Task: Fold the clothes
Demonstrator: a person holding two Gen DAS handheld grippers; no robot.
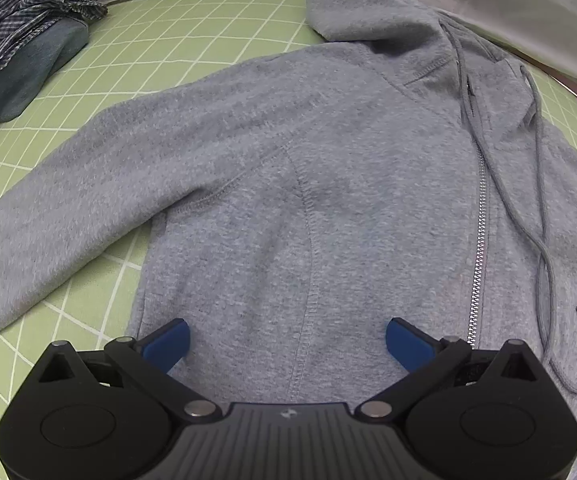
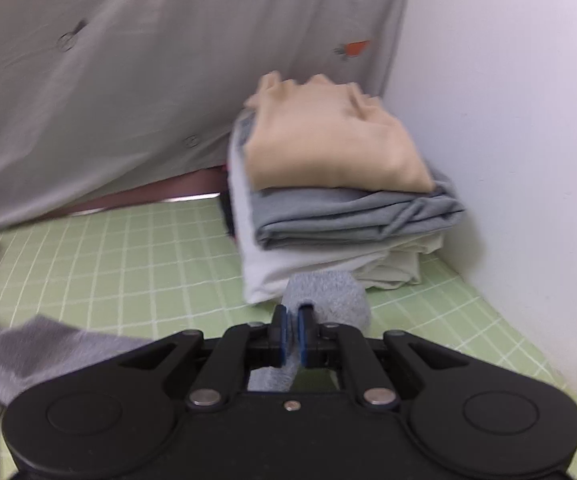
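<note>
Jaws of the left gripper [image 1: 287, 340] stand wide apart with nothing between them, poised over the lower front of the grey zip hoodie [image 1: 328, 184], whose fabric fills the gap below the blue pads [image 1: 170, 340] without being pinched. Jaws of the right gripper [image 2: 292, 334] are pressed almost together on a fold of the same fuzzy grey cloth, a sleeve cuff [image 2: 328, 294] that bunches up just past the fingertips and trails back under the gripper body.

The hoodie lies front-up on the green gridded mat [image 1: 160, 40] covering the desk, zipper [image 1: 478, 240] closed and running toward the hood [image 1: 368, 4] at the far edge, drawstrings [image 1: 540, 216] looping down beside the zipper. One sleeve [image 1: 68, 200] stretches out flat toward the left edge of the desk.

At the far left corner sits a crumpled checked shirt [image 1: 16, 20] over a dark blue-grey folded piece [image 1: 32, 72]. In the right wrist view a stack of folded clothes [image 2: 340, 208] rests near the far right corner against the white wall [image 2: 508, 120], a beige garment [image 2: 328, 144] on top, grey and white layers under it. A pale cloth with small orange motifs [image 2: 148, 60] hangs behind the desk's far edge
</note>
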